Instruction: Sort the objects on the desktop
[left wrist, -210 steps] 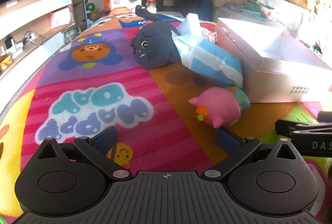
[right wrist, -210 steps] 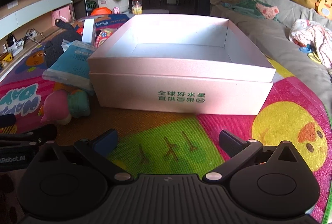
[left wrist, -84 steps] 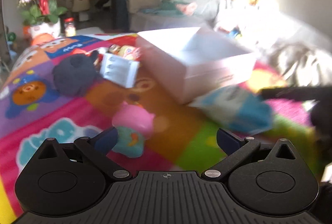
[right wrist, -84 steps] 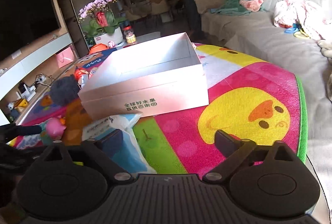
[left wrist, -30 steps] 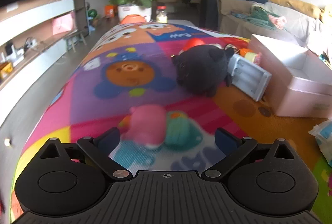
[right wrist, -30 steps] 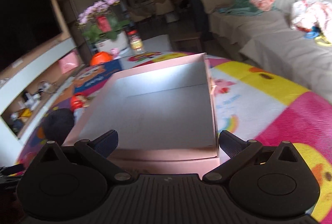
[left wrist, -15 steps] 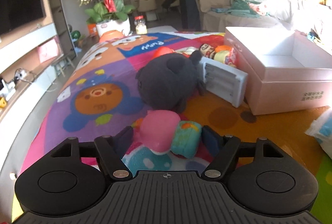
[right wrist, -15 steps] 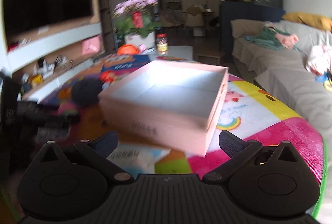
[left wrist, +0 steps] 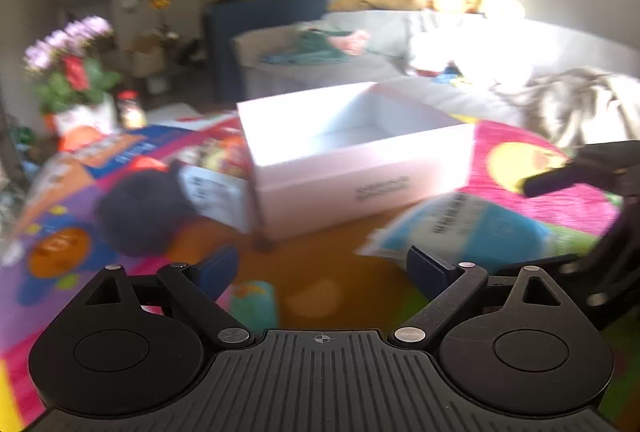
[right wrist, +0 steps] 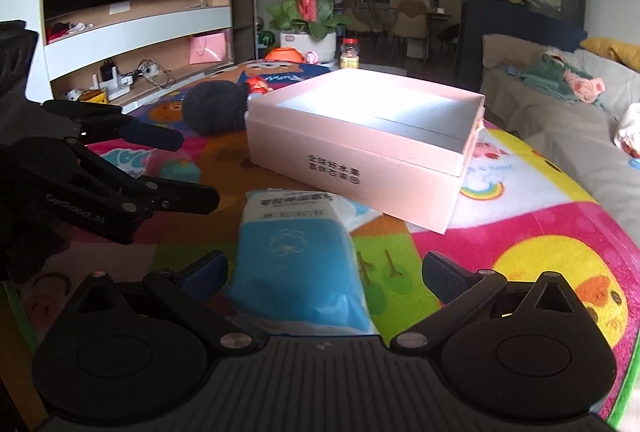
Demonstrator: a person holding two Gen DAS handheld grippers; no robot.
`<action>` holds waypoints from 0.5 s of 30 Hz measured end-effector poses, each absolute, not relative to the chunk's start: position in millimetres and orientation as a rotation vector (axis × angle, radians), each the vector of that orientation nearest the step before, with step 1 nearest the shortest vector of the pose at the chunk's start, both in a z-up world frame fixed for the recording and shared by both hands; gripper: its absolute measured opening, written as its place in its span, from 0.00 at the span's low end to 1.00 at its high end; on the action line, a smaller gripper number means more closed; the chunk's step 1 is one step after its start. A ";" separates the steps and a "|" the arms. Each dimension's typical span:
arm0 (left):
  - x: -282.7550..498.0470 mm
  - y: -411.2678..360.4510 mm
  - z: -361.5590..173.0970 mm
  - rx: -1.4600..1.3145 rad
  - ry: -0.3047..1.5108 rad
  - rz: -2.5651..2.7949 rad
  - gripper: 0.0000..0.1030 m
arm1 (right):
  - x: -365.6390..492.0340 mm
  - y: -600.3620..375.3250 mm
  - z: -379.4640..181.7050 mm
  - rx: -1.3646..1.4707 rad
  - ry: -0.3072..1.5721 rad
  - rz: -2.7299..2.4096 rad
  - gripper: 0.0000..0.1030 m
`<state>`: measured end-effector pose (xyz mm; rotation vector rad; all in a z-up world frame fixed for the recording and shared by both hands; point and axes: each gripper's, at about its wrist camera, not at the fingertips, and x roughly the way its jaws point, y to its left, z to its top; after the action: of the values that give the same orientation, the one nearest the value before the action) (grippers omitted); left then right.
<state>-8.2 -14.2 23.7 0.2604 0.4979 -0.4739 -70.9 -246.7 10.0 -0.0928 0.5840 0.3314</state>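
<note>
At our nine o'clock in the right wrist view we see the left gripper [right wrist: 192, 167], its jaws spread wide with nothing between them, hovering over the colourful play mat [right wrist: 540, 232] that covers the bench. Just past its fingers, near ten o'clock, the pink and teal soft toy [right wrist: 172, 163] lies on the mat, and behind that sits the dark plush [right wrist: 214, 105], which touches or nearly touches the near left corner of the box. In our left wrist view, which is blurred, only the teal end of that toy [left wrist: 254, 302] shows low at seven o'clock, close by the left finger but not clasped, and the dark plush [left wrist: 144, 211] sits at ten o'clock beside a white ribbed tray [left wrist: 212, 191] propped against the box. Straight ahead at twelve o'clock stands the open pink box [right wrist: 360, 147], empty as far as we can see. In front of it, at six o'clock in the right view, the blue tissue pack [right wrist: 298, 264] lies lengthwise between the fingers of our right gripper [right wrist: 325, 272]; those jaws stand wide apart and we see a gap on each side of the pack. In the left view the same pack [left wrist: 468, 228] lies at three o'clock, below the right gripper's dark arm [left wrist: 580, 171].
</note>
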 end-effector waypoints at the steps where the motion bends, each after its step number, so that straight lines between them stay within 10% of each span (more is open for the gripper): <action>1: -6.3 -12.5 22.9 0.286 0.494 -0.423 0.93 | -71.9 -248.0 9.6 -0.090 0.584 0.324 1.00; 11: 33.3 3.9 0.4 0.264 0.669 -0.232 0.87 | -48.0 -219.5 14.9 -0.106 0.654 0.319 1.00; 15: 10.5 -3.3 6.6 0.269 0.661 -0.261 0.75 | -46.3 -210.1 18.7 -0.133 0.723 0.313 0.57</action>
<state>10.5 -3.3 6.6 0.2692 0.6610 -0.2608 -46.3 -210.1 18.7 -0.1331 0.7233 0.3133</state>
